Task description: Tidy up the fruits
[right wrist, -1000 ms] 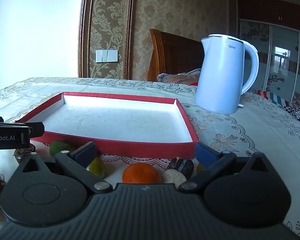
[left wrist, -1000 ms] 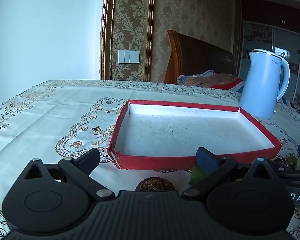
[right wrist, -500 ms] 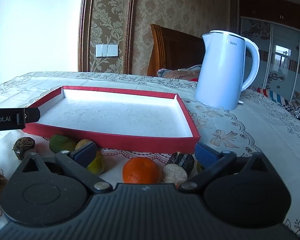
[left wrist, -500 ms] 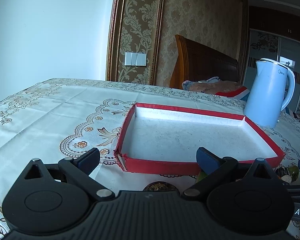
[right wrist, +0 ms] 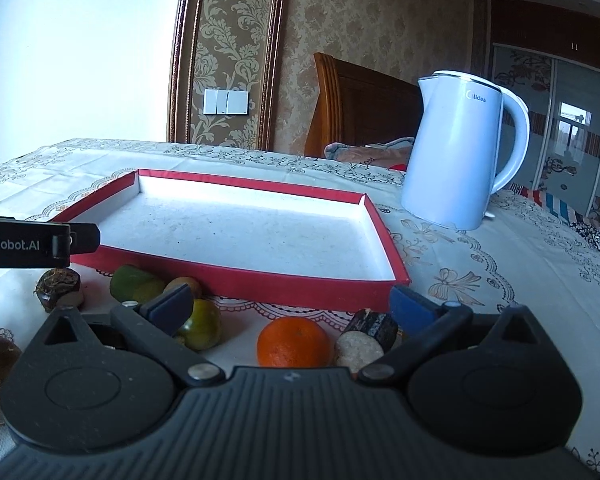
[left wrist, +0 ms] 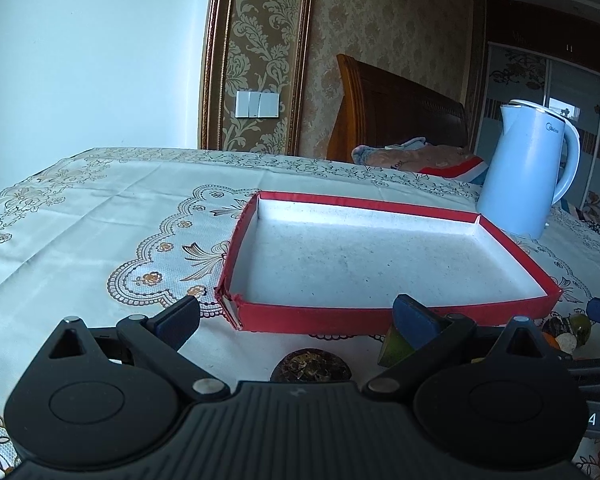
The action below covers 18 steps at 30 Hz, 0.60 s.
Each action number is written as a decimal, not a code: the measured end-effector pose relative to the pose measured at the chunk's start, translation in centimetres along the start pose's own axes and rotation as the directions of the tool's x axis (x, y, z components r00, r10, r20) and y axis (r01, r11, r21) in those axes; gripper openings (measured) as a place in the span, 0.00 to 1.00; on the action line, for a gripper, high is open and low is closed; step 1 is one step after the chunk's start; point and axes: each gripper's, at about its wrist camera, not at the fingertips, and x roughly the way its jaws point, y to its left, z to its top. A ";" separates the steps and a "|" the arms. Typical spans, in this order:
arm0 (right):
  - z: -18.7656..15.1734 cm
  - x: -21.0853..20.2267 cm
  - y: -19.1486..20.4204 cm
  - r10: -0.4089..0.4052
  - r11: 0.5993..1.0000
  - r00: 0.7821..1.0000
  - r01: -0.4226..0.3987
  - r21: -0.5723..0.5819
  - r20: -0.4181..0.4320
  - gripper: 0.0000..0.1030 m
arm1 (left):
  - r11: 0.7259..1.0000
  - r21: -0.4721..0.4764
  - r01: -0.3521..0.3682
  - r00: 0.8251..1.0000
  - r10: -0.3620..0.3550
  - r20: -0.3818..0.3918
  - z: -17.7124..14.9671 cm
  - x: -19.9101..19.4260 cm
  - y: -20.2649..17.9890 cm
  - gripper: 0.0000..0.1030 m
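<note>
Partly hidden behind the right hand-held gripper (right wrist: 290, 308), a round orange tangerine (right wrist: 293, 342) and greenish fruits (right wrist: 200, 324) lie on the desk (right wrist: 520, 280) before the shallow red-rimmed cardboard tray (right wrist: 244, 278). The left hand-held gripper (left wrist: 296, 320) hovers low over a dark round fruit (left wrist: 310, 365), half-obscured. Both grippers' fingers are spread, holding nothing.

Pale-blue plastic electric kettle (right wrist: 460, 152) stands upright near the table's far right edge, handle to the right. Cream tablecloth with gold floral embroidery (left wrist: 100, 216) covers the table. Beyond the far edge: dark wooden headboard (left wrist: 400, 116), rumpled bedding (left wrist: 412, 156). White triple wall switch (right wrist: 225, 101) on patterned gold wallpaper panel (left wrist: 260, 52).
</note>
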 end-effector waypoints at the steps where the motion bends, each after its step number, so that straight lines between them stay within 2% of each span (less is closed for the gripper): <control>1: 0.0 0.0 0.0 0.001 1.000 1.000 -0.001 0.003 -0.003 1.00 | 1.000 0.001 0.003 1.000 -0.003 -0.003 0.0 0.0 0.0 1.00; 18: -0.1 0.8 -0.4 0.000 1.000 0.998 0.001 0.029 -0.055 1.00 | 0.999 0.034 0.003 1.000 -0.002 -0.016 -0.2 0.0 -0.8 1.00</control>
